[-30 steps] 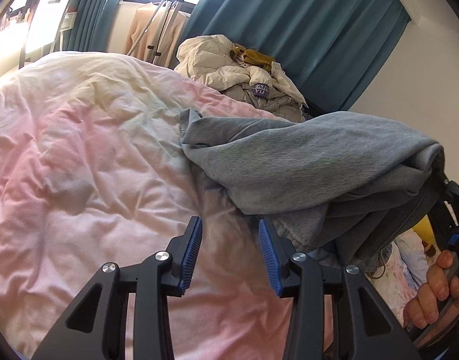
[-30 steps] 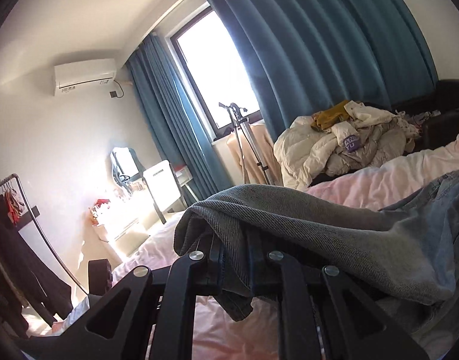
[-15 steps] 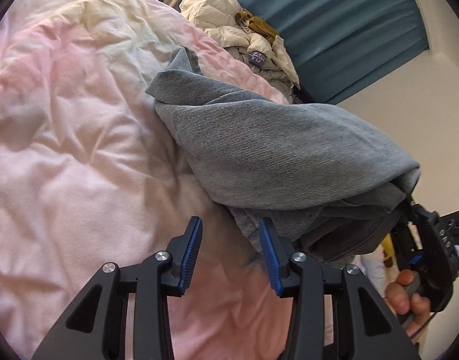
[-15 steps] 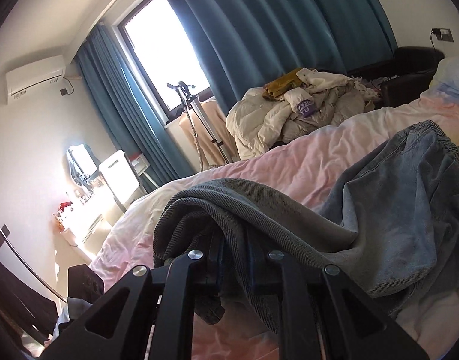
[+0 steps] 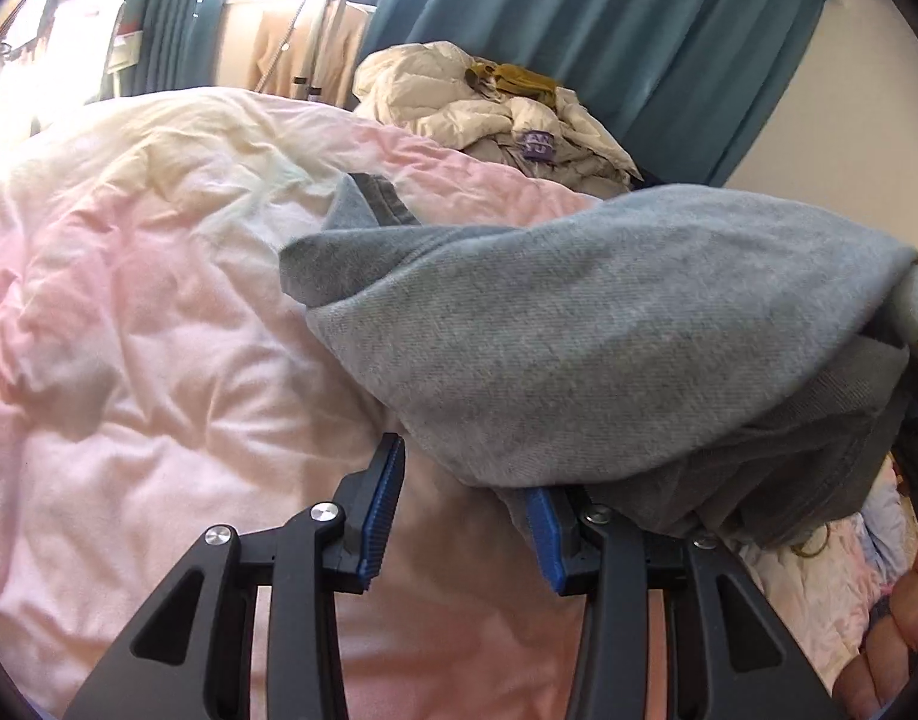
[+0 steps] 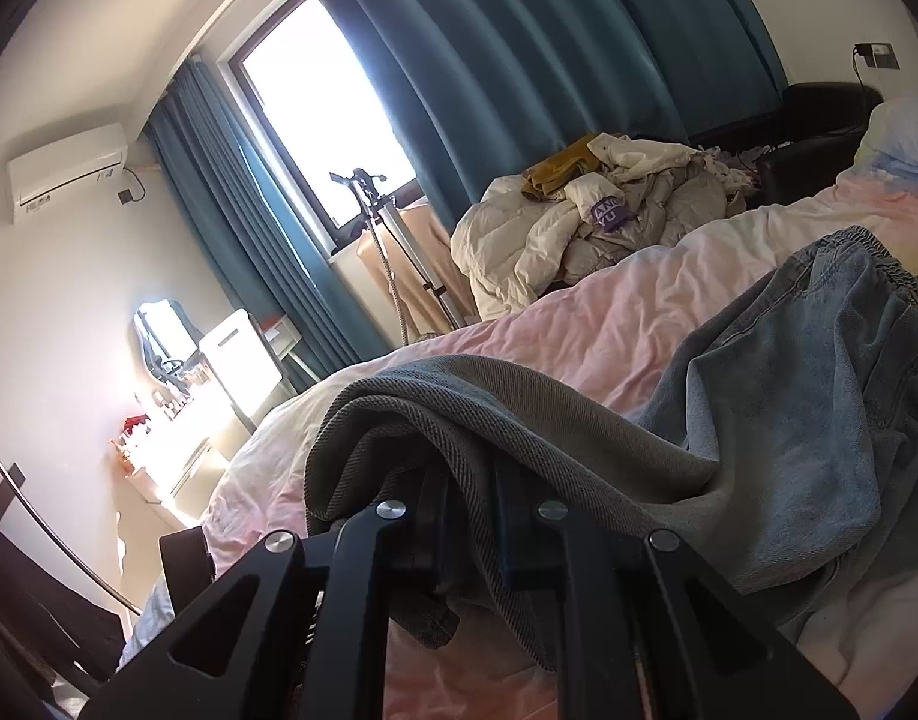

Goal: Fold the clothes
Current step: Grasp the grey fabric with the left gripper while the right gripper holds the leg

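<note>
A grey-blue denim garment (image 5: 609, 324) hangs in a bunched fold over the pink duvet (image 5: 159, 360). My right gripper (image 6: 468, 498) is shut on a thick fold of it, and cloth hides the pads. The rest of the garment (image 6: 819, 420) trails right across the bed, its elastic waistband (image 6: 867, 252) lying at the far end. My left gripper (image 5: 462, 489) is open low under the garment's near edge. Its left blue pad (image 5: 384, 498) is bare, and cloth drapes over the tip of its right finger. A hand (image 5: 903, 630) shows at the lower right.
A heap of cream jackets (image 6: 579, 234) with a mustard garment lies at the bed's far edge before teal curtains (image 6: 519, 60). A metal stand (image 6: 393, 252) is by the window. A sunlit dresser (image 6: 183, 420) and a clothes rail (image 6: 51, 528) are on the left.
My left gripper has moved in under the garment's edge, so cloth now covers its right fingertip. My right gripper has sunk toward the bed, still holding its fold.
</note>
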A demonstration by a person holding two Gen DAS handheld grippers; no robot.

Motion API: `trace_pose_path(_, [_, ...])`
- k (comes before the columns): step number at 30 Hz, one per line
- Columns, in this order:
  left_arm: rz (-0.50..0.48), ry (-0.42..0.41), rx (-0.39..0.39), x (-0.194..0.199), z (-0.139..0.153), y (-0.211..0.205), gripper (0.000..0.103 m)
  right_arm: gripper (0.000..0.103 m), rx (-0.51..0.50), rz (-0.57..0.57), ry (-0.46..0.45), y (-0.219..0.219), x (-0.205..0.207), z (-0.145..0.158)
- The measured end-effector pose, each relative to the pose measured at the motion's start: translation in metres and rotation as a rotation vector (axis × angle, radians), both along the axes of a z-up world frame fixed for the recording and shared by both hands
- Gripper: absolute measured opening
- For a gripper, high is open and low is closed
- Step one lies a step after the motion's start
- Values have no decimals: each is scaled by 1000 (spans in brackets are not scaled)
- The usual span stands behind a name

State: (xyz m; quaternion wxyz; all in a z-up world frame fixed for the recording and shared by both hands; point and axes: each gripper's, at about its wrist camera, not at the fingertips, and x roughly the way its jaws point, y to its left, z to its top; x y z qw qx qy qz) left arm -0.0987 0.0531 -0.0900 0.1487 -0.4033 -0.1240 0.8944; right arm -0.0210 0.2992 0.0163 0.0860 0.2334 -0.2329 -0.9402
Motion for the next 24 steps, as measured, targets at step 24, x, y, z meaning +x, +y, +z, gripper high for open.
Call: trace_pose_path(24, [260, 69, 43, -155, 144, -22, 5, 10, 43, 94, 53, -26, -1, -2])
